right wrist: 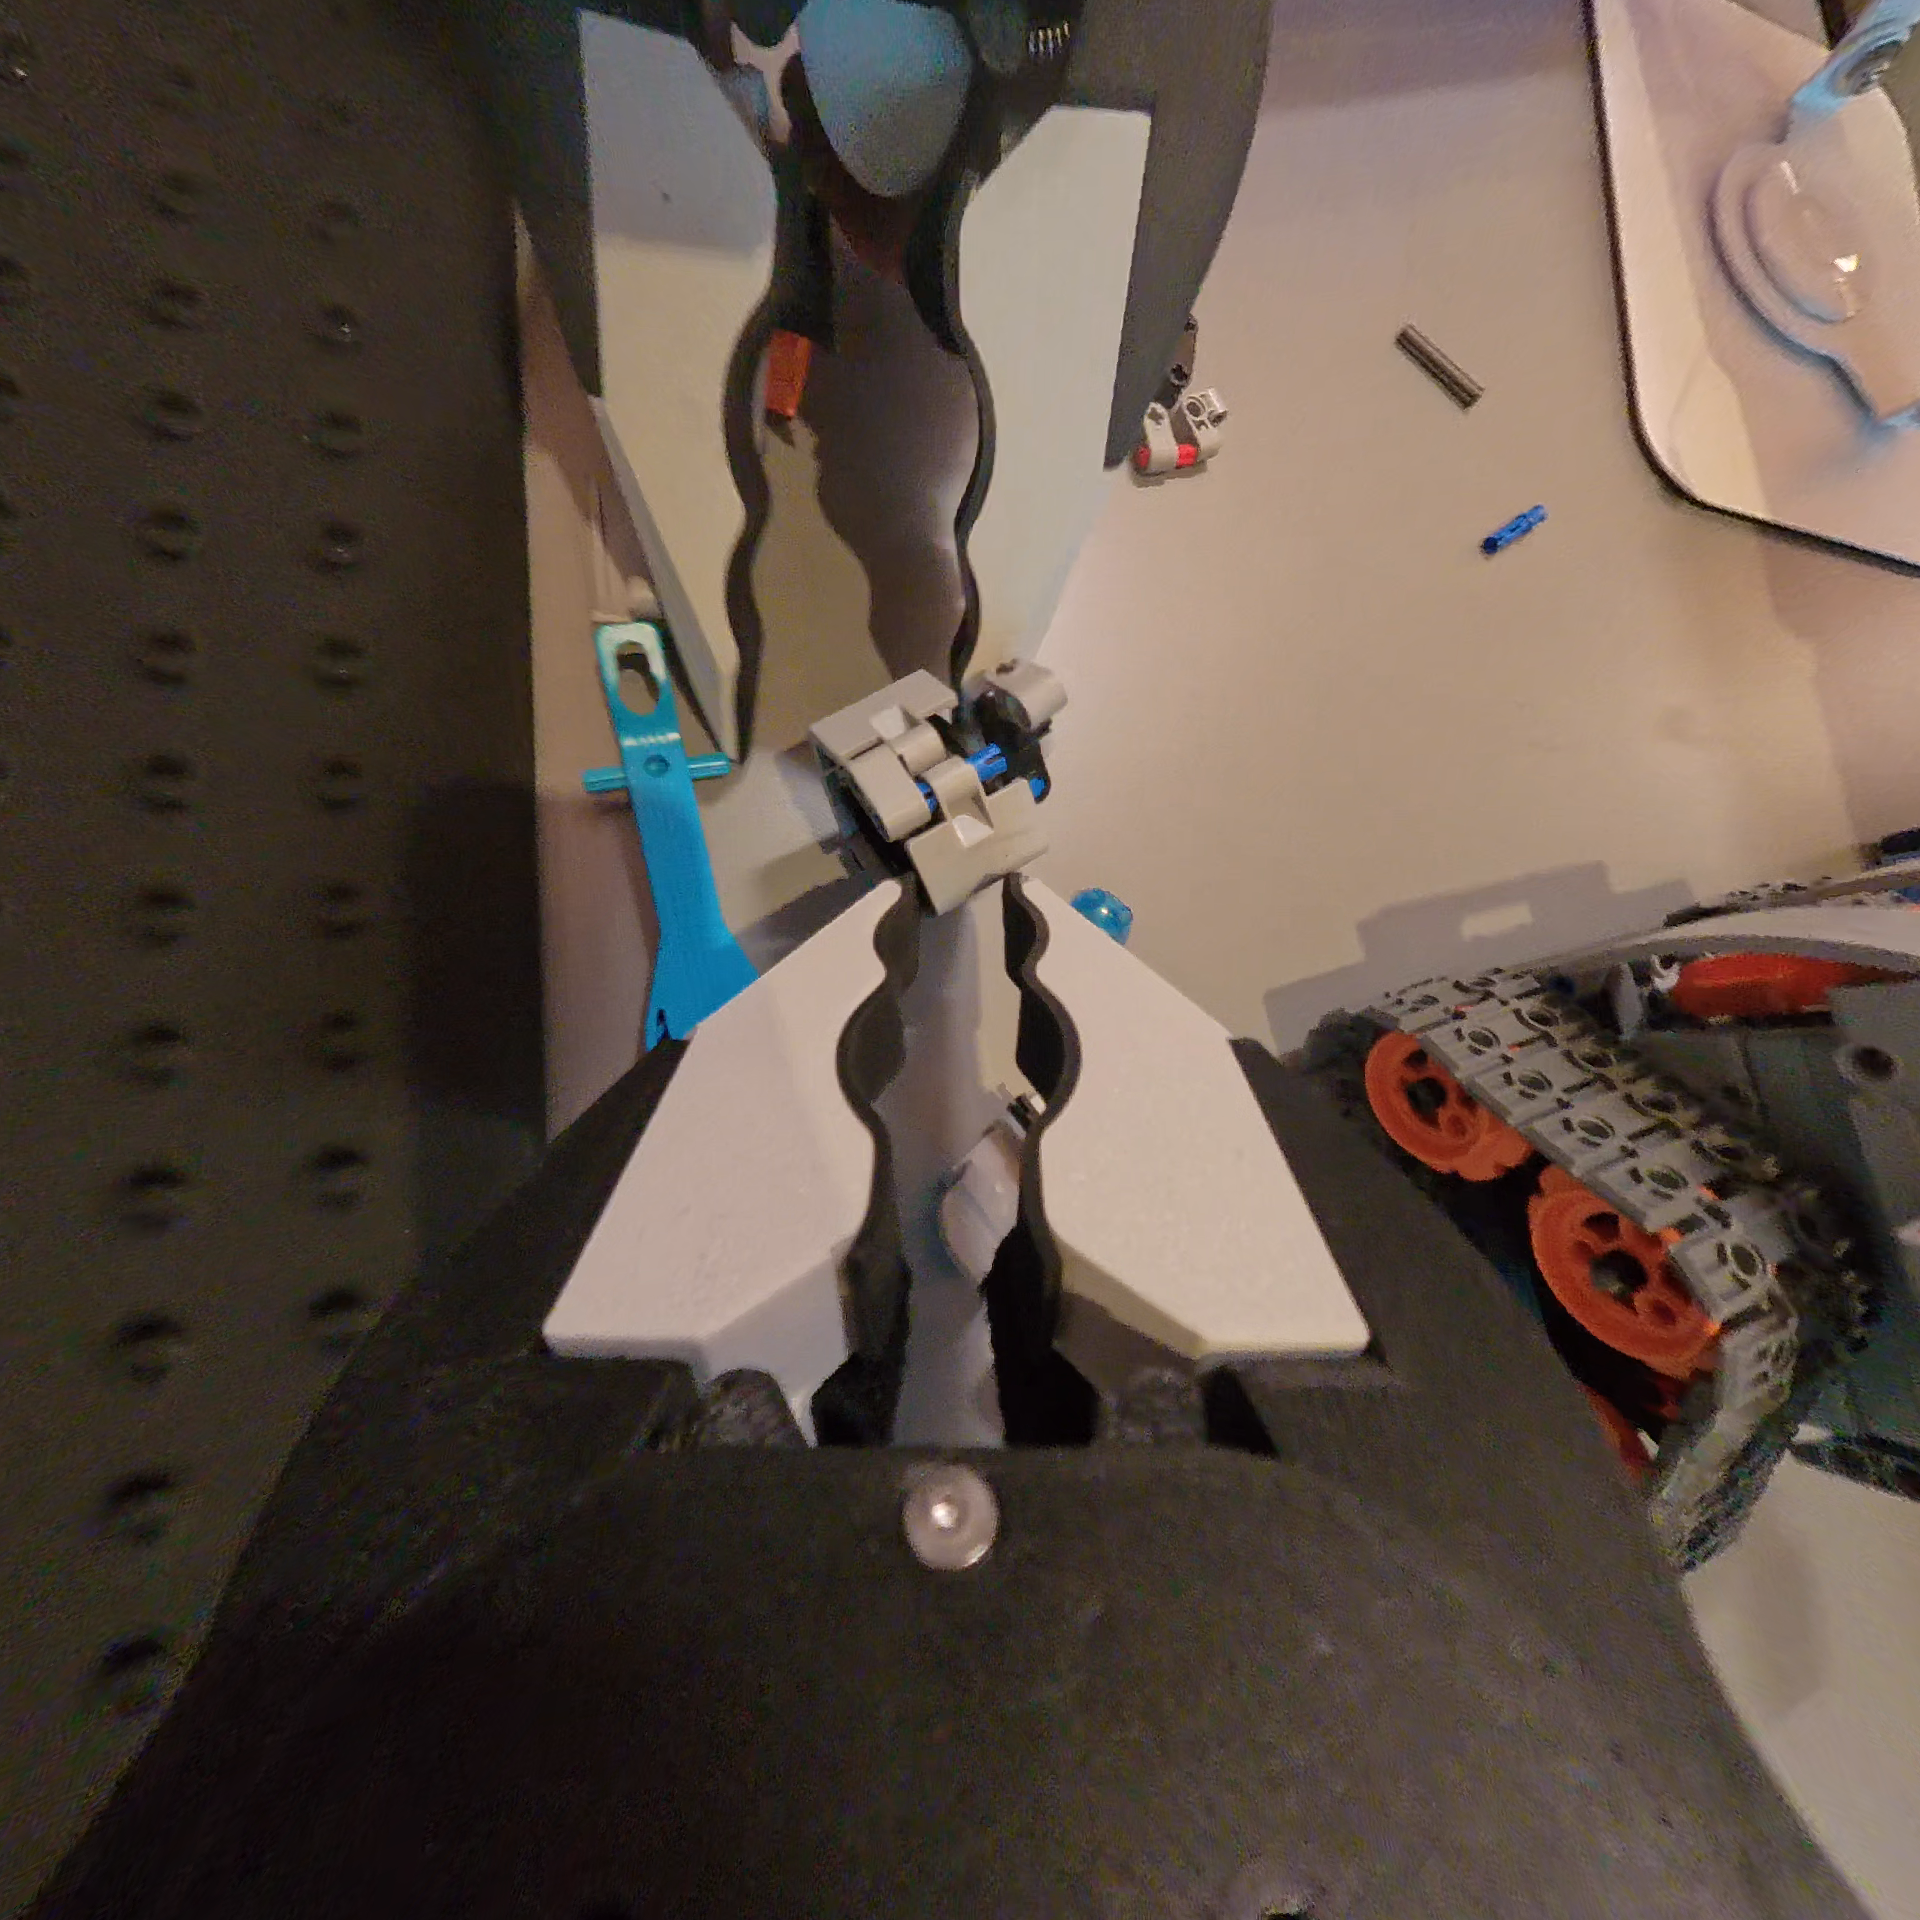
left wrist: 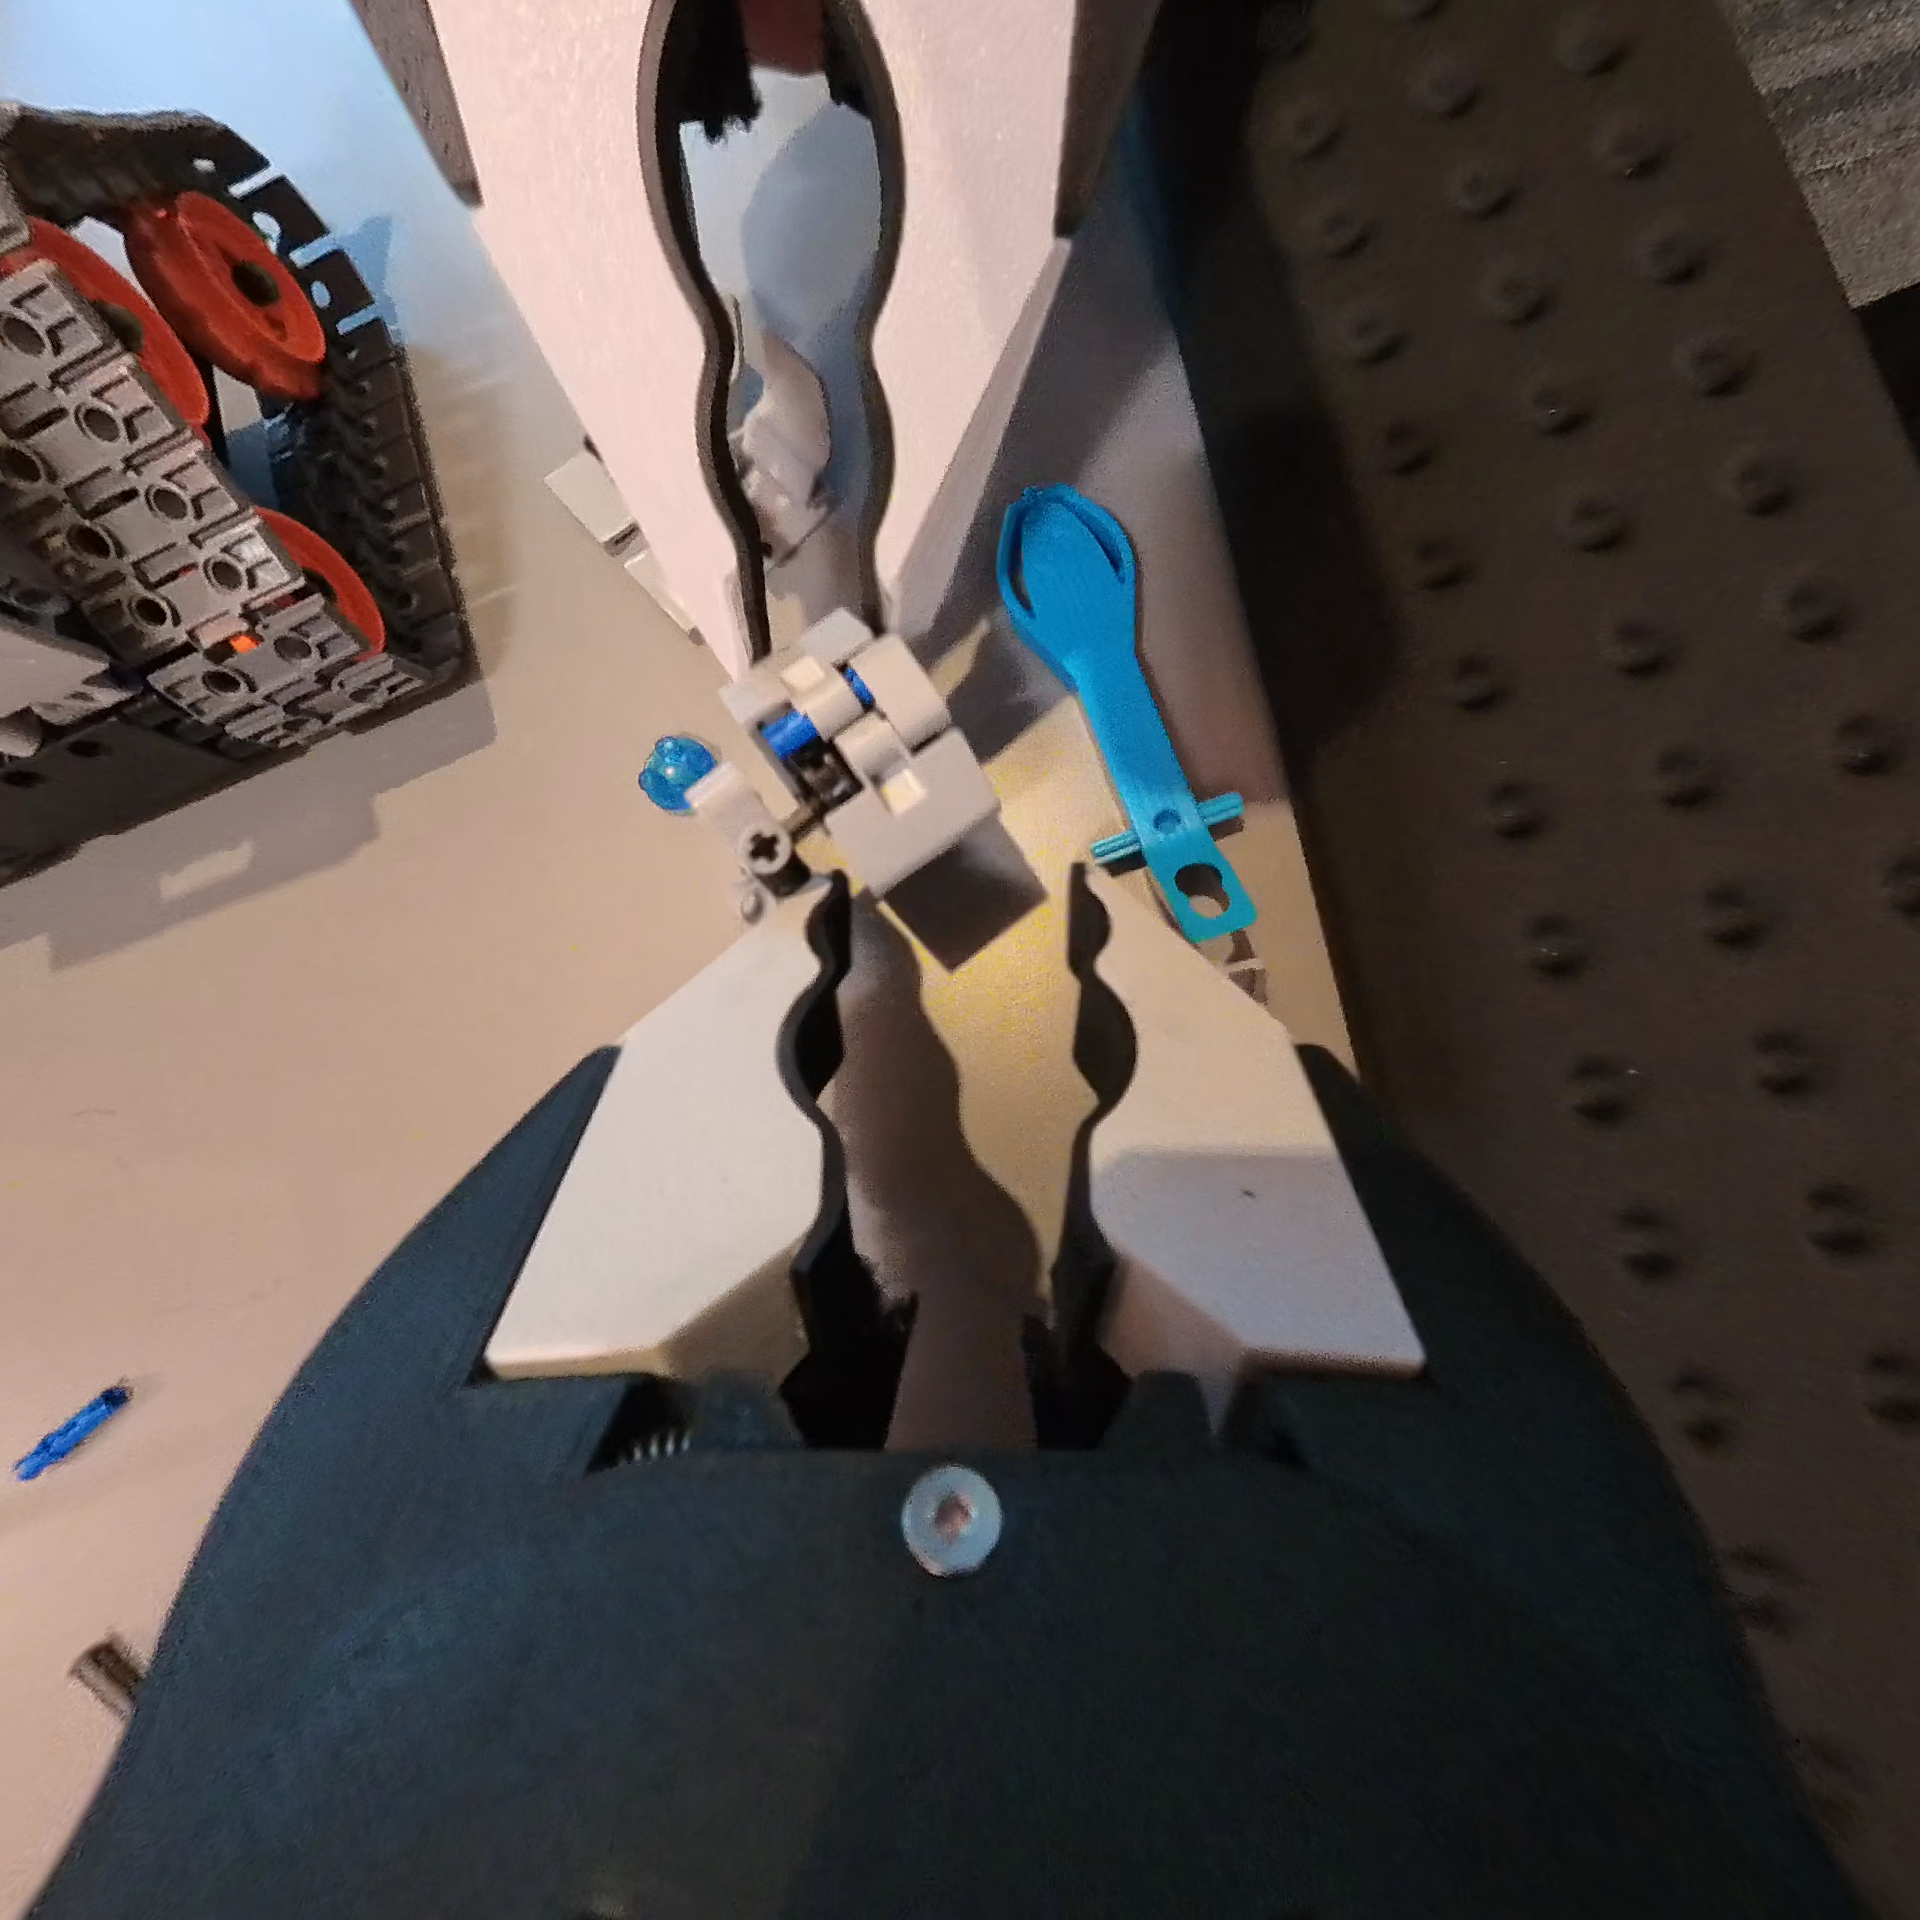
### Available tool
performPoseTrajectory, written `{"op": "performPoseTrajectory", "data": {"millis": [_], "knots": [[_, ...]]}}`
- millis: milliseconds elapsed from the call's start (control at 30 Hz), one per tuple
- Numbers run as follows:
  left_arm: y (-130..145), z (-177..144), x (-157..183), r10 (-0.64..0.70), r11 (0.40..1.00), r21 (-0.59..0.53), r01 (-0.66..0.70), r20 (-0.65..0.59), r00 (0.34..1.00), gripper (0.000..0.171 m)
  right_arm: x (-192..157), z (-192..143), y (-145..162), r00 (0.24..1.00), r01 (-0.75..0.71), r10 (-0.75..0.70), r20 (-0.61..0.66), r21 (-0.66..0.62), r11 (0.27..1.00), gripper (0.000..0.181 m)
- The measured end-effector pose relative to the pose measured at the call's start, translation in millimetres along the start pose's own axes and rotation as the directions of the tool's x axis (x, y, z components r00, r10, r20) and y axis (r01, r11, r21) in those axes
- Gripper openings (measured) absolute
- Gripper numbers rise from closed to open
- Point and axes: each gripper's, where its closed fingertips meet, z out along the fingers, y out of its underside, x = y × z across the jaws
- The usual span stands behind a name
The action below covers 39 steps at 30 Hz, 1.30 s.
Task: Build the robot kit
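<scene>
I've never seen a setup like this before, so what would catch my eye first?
In the middle, two grippers meet tip to tip over a small grey brick assembly with blue pins: the right gripper pinches it, while the left gripper stands open beside it. A tracked toy vehicle with orange wheels sits at the side, and a bright blue plastic tool lies by the dark studded mat.

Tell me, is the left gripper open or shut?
Open: the left gripper shows a wide gap between its fingers; the grey brick assembly sits at their tips.
</scene>
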Motion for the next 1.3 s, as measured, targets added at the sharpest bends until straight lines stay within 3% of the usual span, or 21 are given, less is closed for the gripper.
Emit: {"op": "performPoseTrajectory", "data": {"millis": [67,233,433,567,633,800,900,1033,1133,1300], "knots": [[1.2,-2.8,-3.3,-0.032,1.000,0.003,0.031,0.016,0.999,0.054,1.3,-1.5,2.1,1.000,-0.006,0.006,-0.005,0.007,1.000,0.012],[-0.4,-3.5,-6.8,-0.050,0.999,0.007,0.049,0.033,0.998,0.047,3.1,-2.3,-0.4,0.999,0.044,-0.043,-0.030,0.019,0.999,0.005],[-14.3,-13.8,-21.5,-0.065,0.995,0.082,0.059,0.071,0.995,0.078,0.2,-3.2,-4.0,0.981,0.185,-0.183,-0.058,0.034,0.982,0.003],[-19.9,-0.4,-11.1,0.023,0.998,0.063,-0.026,0.058,0.998,0.068,-0.5,-2.9,-6.4,0.983,0.181,-0.178,-0.052,0.060,0.982,0.003],[-14.4,8.4,-6.3,0.052,0.998,0.025,-0.054,0.046,0.998,0.049,-1.8,-3.7,-8.2,0.981,0.190,-0.186,-0.055,0.071,0.979,0.003],[-19.3,7.7,-10.3,0.037,0.997,0.065,-0.041,0.065,0.997,0.044,2.5,-8.3,-12.9,0.989,0.140,-0.134,-0.056,0.121,0.983,0.003],[-22.8,-0.9,-24.1,-0.032,0.996,0.086,0.022,0.120,0.992,0.043,14.6,-20.8,-17.3,0.994,0.064,-0.048,-0.096,0.170,0.983,0.016],[-21.9,-10.9,-45.8,-0.078,0.994,0.093,0.057,0.242,0.967,0.043,15.9,-32.0,-22.8,0.994,-0.096,0.105,-0.026,0.253,0.963,0.015],[-23.9,-14.0,-56.4,-0.054,0.997,0.067,0.034,0.334,0.941,0.043,18.8,-33.3,-34.3,0.970,-0.240,0.238,0.044,0.312,0.919,0.013],[-35.5,-23.5,-67.9,0.034,0.998,0.024,-0.052,0.484,0.875,0.043,25.8,-30.9,-42.1,0.945,-0.320,0.322,0.056,0.359,0.877,0.015]]}}
